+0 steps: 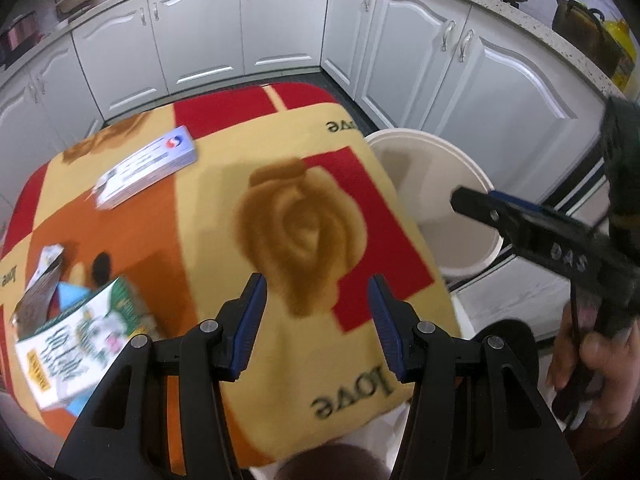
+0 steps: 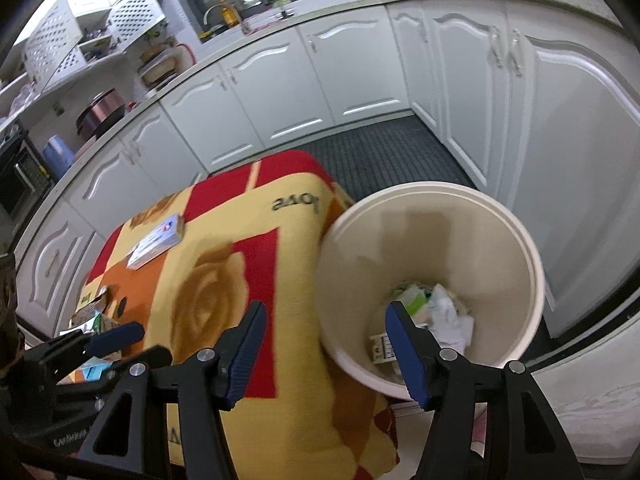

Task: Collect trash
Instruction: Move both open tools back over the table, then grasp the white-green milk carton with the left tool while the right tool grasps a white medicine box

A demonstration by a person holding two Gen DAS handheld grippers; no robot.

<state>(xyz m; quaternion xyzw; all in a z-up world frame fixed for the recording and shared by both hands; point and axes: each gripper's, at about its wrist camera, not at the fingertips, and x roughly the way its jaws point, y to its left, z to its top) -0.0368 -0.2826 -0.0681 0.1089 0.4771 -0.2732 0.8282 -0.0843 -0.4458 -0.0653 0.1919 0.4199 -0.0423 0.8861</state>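
Observation:
My left gripper (image 1: 318, 304) hangs open and empty over a table covered by a yellow, red and orange rose blanket (image 1: 304, 224). A white and blue flat box (image 1: 148, 168) lies at the far left. A green and white carton (image 1: 80, 344) and a torn carton (image 1: 44, 280) lie near left. My right gripper (image 2: 326, 332) is open and empty, its right finger over the cream bin (image 2: 400, 194) beside the table. In the bin lie crumpled white paper (image 2: 452, 316) and green and white packaging (image 2: 412, 296). The left wrist view shows the right gripper (image 1: 480, 202) above the bin (image 1: 420, 136).
White cabinet doors (image 1: 280, 20) run round behind the table and bin under a speckled counter. A dark ribbed mat (image 2: 380, 152) covers the floor between them. A hand (image 1: 592, 360) holds the right gripper's handle. The left gripper (image 2: 136, 344) shows low on the left in the right wrist view.

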